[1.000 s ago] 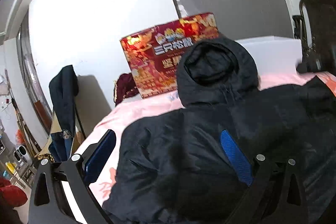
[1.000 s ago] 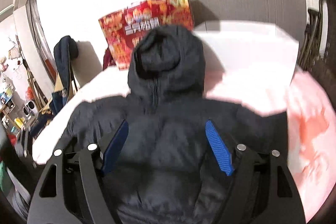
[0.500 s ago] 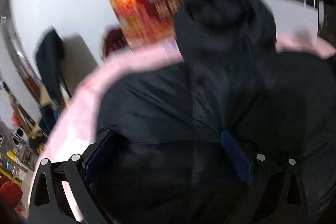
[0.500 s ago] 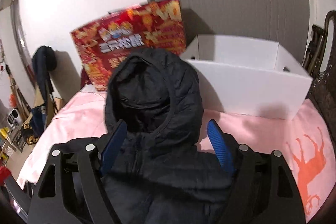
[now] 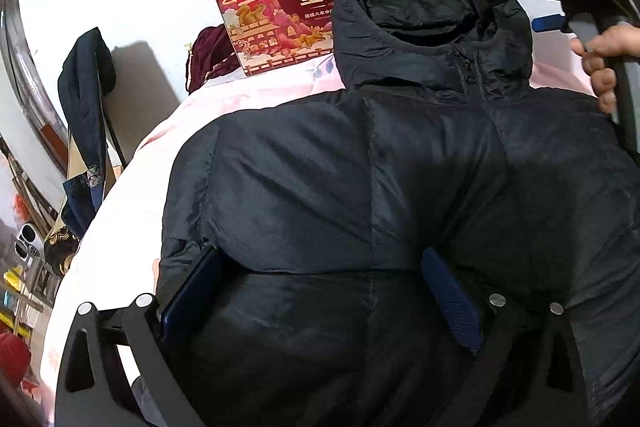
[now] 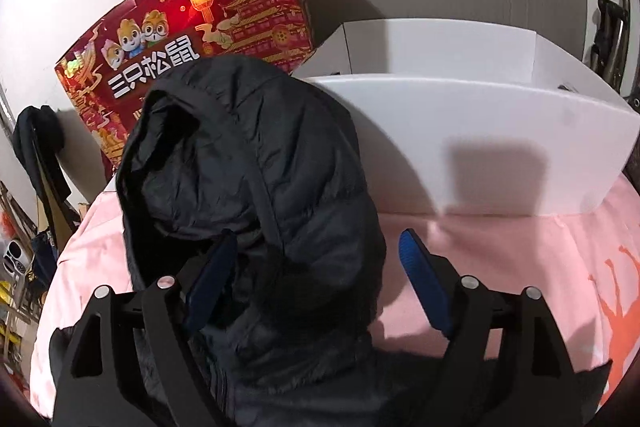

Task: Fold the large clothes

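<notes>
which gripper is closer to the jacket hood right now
Right. The right gripper sits open astride the hood, its fingers on either side. The left gripper is open lower down over the jacket body, with the hood beyond it.

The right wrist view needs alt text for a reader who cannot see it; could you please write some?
A black hooded jacket lies on a pink sheet, its hood between the open blue-padded fingers of the right hand-held gripper. Behind it stand a white box and a red gift box against the wall.
</notes>
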Motion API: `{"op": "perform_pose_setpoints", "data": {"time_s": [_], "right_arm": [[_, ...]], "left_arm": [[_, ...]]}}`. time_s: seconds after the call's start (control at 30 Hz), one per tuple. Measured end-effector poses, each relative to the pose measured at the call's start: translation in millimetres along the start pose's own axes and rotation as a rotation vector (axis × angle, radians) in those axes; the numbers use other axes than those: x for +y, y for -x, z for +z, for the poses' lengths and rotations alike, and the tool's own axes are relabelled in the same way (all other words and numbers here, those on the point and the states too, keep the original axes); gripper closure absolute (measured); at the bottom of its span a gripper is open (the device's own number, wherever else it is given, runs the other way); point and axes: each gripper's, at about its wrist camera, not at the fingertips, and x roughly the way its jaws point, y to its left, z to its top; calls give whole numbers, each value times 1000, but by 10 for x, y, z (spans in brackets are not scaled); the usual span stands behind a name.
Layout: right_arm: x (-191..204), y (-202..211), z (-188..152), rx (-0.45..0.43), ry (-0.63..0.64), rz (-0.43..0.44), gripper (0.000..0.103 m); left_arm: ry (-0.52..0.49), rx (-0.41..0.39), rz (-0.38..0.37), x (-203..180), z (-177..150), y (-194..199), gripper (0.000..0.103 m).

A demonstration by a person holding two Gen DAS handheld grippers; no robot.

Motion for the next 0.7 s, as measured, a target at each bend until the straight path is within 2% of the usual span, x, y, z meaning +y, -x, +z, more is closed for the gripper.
{"op": "perform_pose_setpoints", "data": {"time_s": [0.17, 0.2, 0.23, 0.27, 0.3, 0.43, 0.53, 0.63, 0.7], "right_arm": [[24, -209, 117, 9, 5, -51, 22], [-1, -248, 123, 10, -11, -50, 29], [-12, -261, 120, 10, -15, -40, 69], [-10, -282, 125, 28, -9, -23, 92], [5, -257, 123, 34, -2, -10, 99], [197, 217, 97, -48, 98, 67, 99], [354, 811, -27, -103, 159, 173, 99], [482, 1458, -338, -159, 252, 227, 99], [504, 1854, -672, -185, 319, 248, 99]], "left_arm": [[7, 1, 0, 11, 3, -4, 3], [10, 1, -3, 15, 2, -8, 3], [11, 1, -7, 23, 7, -16, 3], [15, 0, -11, 29, 10, -17, 3], [20, -3, -16, 37, 14, -17, 3], [34, -23, -23, 62, 24, 8, 3], [52, -60, -22, 101, 24, 79, 3], [86, -134, -5, 183, 13, 229, 3], [107, -212, 27, 261, -15, 410, 3]]}}
